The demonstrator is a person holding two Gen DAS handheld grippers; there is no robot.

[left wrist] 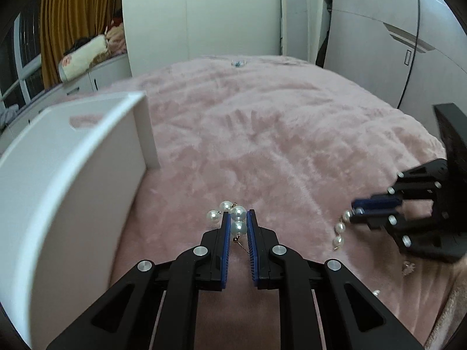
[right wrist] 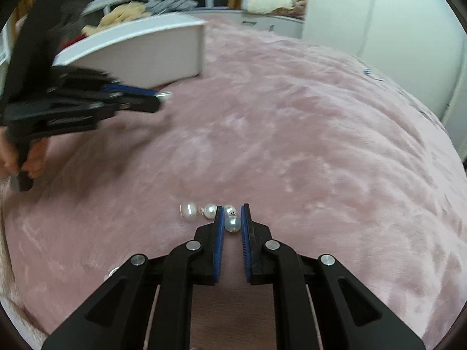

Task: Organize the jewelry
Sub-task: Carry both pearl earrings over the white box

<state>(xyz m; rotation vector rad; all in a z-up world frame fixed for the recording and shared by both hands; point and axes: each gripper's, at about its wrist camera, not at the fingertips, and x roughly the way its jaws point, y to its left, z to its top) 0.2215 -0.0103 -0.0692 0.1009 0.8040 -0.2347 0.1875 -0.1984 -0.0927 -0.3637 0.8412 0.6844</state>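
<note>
My left gripper (left wrist: 238,217) is shut on a pearl earring (left wrist: 237,218) with a thin gold hook, held just above the pink plush blanket (left wrist: 262,134). Its other pearls stick out past the fingertips. My right gripper (right wrist: 232,217) is shut on a second pearl earring (right wrist: 232,223), with further pearls (right wrist: 201,210) trailing to the left. In the left wrist view the right gripper (left wrist: 354,211) shows at the right with pearls (left wrist: 340,229) hanging from it. In the right wrist view the left gripper (right wrist: 159,97) is blurred at the upper left, beside the white box (right wrist: 146,55).
The white open box (left wrist: 70,175) stands on the blanket at the left of the left gripper. A small clear blue item (left wrist: 238,63) lies at the blanket's far edge. Small pieces of jewelry (left wrist: 408,267) lie at the near right. White wardrobe doors (left wrist: 204,14) rise behind.
</note>
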